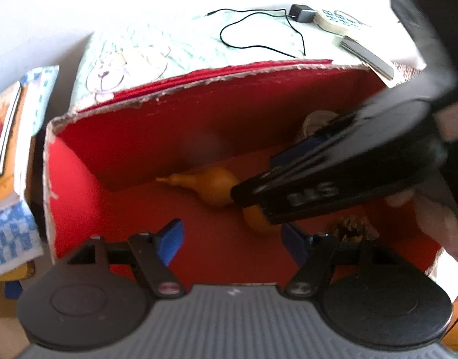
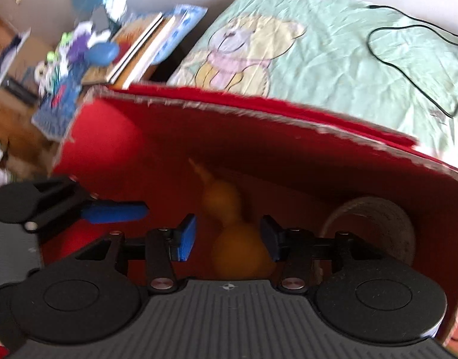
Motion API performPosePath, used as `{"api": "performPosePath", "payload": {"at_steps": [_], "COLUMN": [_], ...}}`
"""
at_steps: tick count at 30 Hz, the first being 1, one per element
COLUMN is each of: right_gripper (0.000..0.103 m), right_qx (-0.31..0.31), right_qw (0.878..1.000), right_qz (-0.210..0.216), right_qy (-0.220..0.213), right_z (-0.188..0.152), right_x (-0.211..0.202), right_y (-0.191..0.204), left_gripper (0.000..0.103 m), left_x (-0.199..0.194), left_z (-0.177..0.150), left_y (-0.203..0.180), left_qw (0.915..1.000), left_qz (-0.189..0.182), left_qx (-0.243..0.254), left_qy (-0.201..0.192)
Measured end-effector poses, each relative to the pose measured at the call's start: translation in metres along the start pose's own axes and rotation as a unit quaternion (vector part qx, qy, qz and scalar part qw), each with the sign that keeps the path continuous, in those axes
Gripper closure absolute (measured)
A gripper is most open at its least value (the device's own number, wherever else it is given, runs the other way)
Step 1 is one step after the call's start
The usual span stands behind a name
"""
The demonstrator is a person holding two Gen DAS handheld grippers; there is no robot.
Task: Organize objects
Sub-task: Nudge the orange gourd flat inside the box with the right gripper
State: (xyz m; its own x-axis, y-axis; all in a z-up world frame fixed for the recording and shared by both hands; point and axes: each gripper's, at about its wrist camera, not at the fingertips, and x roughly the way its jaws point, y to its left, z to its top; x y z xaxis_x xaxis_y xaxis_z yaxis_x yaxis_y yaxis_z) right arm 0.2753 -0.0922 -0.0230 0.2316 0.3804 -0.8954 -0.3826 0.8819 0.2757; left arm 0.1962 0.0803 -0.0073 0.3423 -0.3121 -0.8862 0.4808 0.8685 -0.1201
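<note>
Red cardboard box [image 2: 199, 137]: right gripper [image 2: 227, 237] apart astride orange rubber bulb [image 2: 237, 251]; left gripper [image 1: 231, 240] apart; risk: rounded bulb squirting free on closing

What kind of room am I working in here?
Most likely a child's bedroom. The red box sits on a pale green bedsheet printed with a cartoon bear, picture books are stacked beside it, and a charger cable lies on the sheet.

Two orange gourds [image 1: 211, 187] lying on the floor of an open red box [image 1: 133, 137], mid-frame, with a tape roll [image 2: 375, 227] upright at right and a pinecone [image 1: 353, 227] lower right.
</note>
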Motion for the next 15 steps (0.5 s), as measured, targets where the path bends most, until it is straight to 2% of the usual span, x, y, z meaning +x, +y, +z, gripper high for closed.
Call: {"api": "performPosePath", "payload": {"at_steps": [4,10,15], "right_gripper": [0.053,0.052,0.053], "right_qx": [-0.005,0.020,0.069], "right_qw": [1.000,0.998,0.994], "right_qz": [-0.010,-0.029,-0.038], "right_qy": [0.025,0.042,0.080], "right_z": [0.001,-0.004,-0.013], "right_x": [0.015,0.027,0.022], "right_y": [0.004,0.003,-0.007], "left_gripper": [0.027,0.027,0.027], "left_x": [0.003,0.005,0.007], "left_z": [-0.004,-0.004,-0.004], "left_y": [-0.001,0.002,0.002], "left_qw": [1.0000,1.0000,1.0000], "left_qz": [-0.002,-0.002,-0.002], "left_qx": [0.006,-0.002,-0.005], "left_qy": [0.003,0.004,0.007]}}
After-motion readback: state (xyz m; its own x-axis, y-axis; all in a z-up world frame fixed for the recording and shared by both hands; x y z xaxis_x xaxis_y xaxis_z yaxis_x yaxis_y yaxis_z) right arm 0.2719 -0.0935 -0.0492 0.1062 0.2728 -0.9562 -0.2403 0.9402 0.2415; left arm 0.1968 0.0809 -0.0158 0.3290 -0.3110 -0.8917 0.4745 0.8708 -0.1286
